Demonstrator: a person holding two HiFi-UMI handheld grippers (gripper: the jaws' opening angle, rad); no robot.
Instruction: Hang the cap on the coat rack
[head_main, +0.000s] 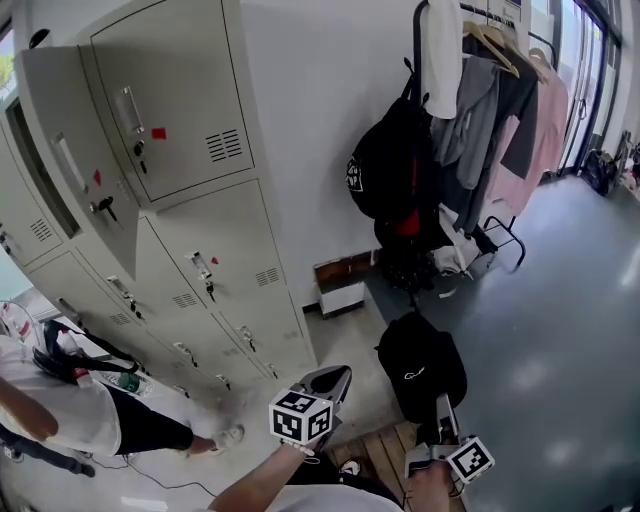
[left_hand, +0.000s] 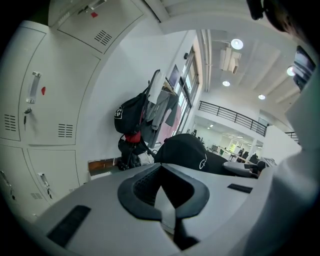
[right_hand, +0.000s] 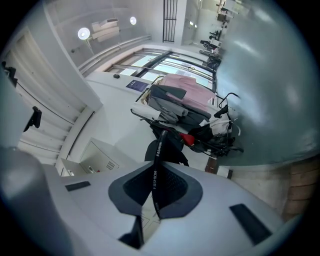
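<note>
Right claw (right_hand: 156, 186) is clenched on a thin black strap (right_hand: 155, 172) printed with white letters, and that strap belongs to the black cap (head_main: 420, 365). From the head view the cap hangs in the air at about 5 o'clock, just ahead of the right claw, its rounded crown facing up and a small white logo showing on it. It is well apart from the coat rack (head_main: 417, 70), which stands at about 1 o'clock against the white wall.

Left claw (left_hand: 162, 192) sits at about 6 o'clock, just left of the cap and apart from it. Its jaws are closed together with nothing between them, and the cap shows beyond its tips.

The coat rack is crowded. A white cloth (head_main: 442, 50) hangs over the top, grey and dark garments hang beside it, and a pink one (head_main: 545, 130) hangs at the far right on wooden hangers. A black backpack (head_main: 385, 165) with a white badge hangs on the near side of the pole, with a bit of red below it and a heap of bags at the foot.

Grey metal lockers (head_main: 180, 200) fill the 9 to 11 o'clock side, one upper door standing ajar. A low wooden-topped box (head_main: 340, 285) rests on the floor (head_main: 560, 330) against the wall at the 12 o'clock side of the cap. Wooden slats (head_main: 385, 450) lie on the floor under the two claws. At about 8 o'clock a person in a white top (head_main: 60, 410) and dark shorts is by the lockers.
</note>
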